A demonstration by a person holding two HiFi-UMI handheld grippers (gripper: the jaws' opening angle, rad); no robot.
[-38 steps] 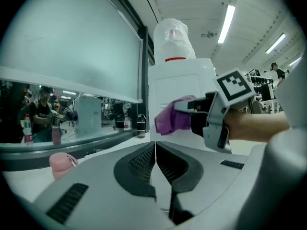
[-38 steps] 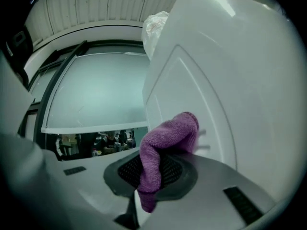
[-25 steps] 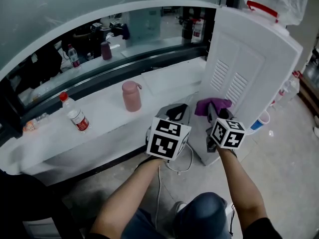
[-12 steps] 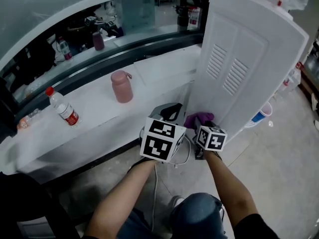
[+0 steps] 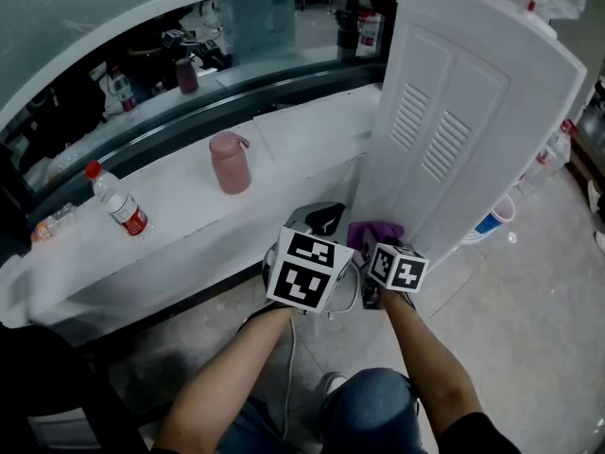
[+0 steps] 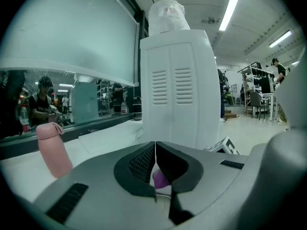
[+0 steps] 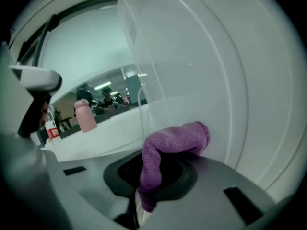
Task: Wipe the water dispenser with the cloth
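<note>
1 cloth (image 7: 175, 140) clamped in right tool (image 7: 156, 172), touching water dispenser (image 7: 230, 80), left tool (image 6: 155, 169) closed

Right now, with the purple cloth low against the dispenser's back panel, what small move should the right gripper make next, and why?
Probably slide the right gripper upward, with the purple cloth pressed to the water dispenser. The cloth is clamped in that gripper and sits low on the panel, so most of it, vent slots included, lies above.

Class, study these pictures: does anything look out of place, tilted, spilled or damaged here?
One thing: what looks like a blue-and-white cup sits on the floor beside the water dispenser, an odd place for it. The dispenser stands upright; no spill shows.
</note>
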